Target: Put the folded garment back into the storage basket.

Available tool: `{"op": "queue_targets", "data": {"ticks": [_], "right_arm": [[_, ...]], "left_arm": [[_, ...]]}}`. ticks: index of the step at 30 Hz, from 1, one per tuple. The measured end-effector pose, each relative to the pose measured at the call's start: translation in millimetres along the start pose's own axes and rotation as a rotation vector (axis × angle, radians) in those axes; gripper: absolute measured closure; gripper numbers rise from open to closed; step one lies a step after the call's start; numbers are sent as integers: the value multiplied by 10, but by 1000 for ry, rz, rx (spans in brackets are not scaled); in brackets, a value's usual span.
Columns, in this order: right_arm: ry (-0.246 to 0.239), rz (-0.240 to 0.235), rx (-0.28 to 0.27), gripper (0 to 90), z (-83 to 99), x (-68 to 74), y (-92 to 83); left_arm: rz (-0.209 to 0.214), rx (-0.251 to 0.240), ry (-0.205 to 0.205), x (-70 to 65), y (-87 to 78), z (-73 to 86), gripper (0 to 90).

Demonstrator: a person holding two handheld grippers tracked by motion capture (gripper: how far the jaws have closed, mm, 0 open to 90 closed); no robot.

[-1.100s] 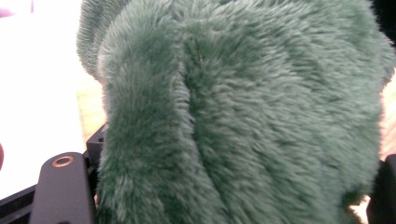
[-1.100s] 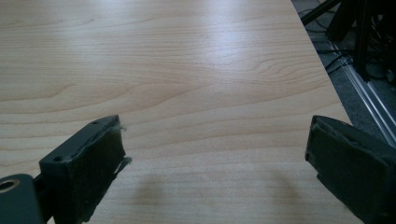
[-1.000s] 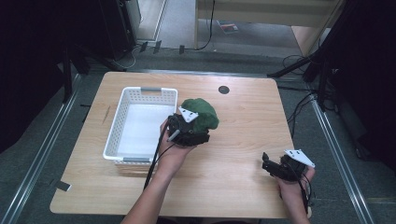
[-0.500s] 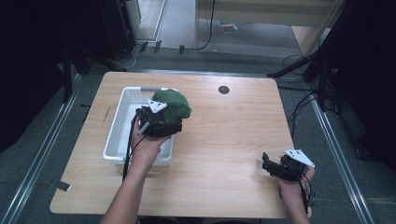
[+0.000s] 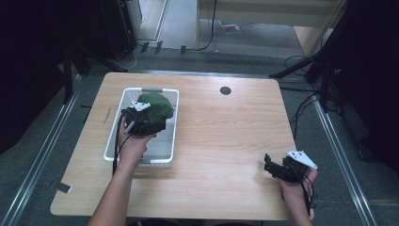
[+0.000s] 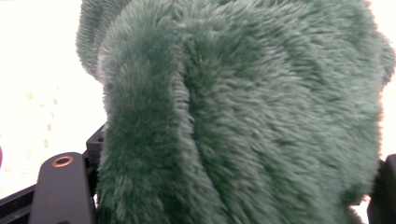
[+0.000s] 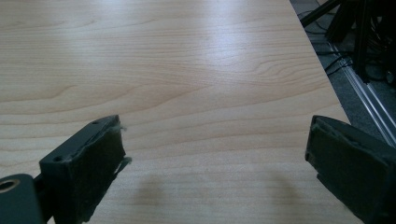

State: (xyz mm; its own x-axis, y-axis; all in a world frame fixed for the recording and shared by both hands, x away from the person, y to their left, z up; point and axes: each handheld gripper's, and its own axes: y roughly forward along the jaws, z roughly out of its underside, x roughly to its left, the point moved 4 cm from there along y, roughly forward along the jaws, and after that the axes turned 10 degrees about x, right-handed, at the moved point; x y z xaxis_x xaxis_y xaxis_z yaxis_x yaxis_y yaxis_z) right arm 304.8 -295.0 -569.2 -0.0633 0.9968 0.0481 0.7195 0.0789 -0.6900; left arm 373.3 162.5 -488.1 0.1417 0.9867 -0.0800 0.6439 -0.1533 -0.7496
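Note:
A green furry plush (image 5: pixel 157 106) hangs over the far half of the white basket (image 5: pixel 117 136) at the table's left. My left gripper (image 5: pixel 149 117) is shut on it; in the left gripper view the green fur (image 6: pixel 243 112) spreads between the two black jaws and hides most of what lies beyond. My right gripper (image 5: pixel 270 165) rests low over the table's near right corner. In the right gripper view its jaws stand wide apart with bare wood between them, the padded fingertips (image 7: pixel 93 172) holding nothing.
The wooden table (image 5: pixel 226 136) has a small dark round hole (image 5: pixel 225 90) near its far edge. Cables and dark stand legs lie on the floor beyond the table's right side (image 5: pixel 324 89).
My left gripper has carried the green plush leftward from the table's middle to over the basket. The right gripper has stayed put.

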Motion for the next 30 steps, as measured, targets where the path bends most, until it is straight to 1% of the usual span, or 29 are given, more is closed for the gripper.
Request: {"op": "queue_targets", "data": {"ticks": [2, 6, 9, 11, 13, 14, 18, 19, 21, 23, 29, 30], "right_arm": [[-4, -1, -1, 49, -1, 0, 2], [0, 0, 0, 49, 0, 0, 0], [2, -1, 0, 49, 0, -1, -1], [2, -2, 0, 49, 0, 0, -1], [2, -2, 0, 49, 0, -1, -1], [2, -2, -1, 49, 0, -1, -1], [2, -2, -1, 49, 0, -1, -1], [2, -2, -1, 49, 0, -1, -1], [3, -2, 0, 49, 0, -2, -1], [3, -2, 0, 49, 0, -2, -1], [0, -2, -1, 49, -1, -3, 0], [0, -2, -1, 49, -1, -3, 0]], "left_arm": [[-1, 6, -7, 59, 68, 0, 206], [-5, 7, -4, 125, 166, 3, 203], [-28, 29, 2, 164, 226, 15, 203], [-34, 49, 9, 184, 265, 25, 202], [-51, 73, 23, 197, 300, 37, 199], [-52, 82, 29, 199, 317, 41, 199], [-36, 129, 42, 200, 376, 63, 197], [-39, 136, 44, 201, 390, 68, 196], [-42, 154, 39, 205, 415, 80, 195], [-32, 172, 38, 202, 430, 90, 190], [-36, 212, 48, 205, 450, 107, 171], [-36, 212, 48, 205, 450, 107, 170]]}}
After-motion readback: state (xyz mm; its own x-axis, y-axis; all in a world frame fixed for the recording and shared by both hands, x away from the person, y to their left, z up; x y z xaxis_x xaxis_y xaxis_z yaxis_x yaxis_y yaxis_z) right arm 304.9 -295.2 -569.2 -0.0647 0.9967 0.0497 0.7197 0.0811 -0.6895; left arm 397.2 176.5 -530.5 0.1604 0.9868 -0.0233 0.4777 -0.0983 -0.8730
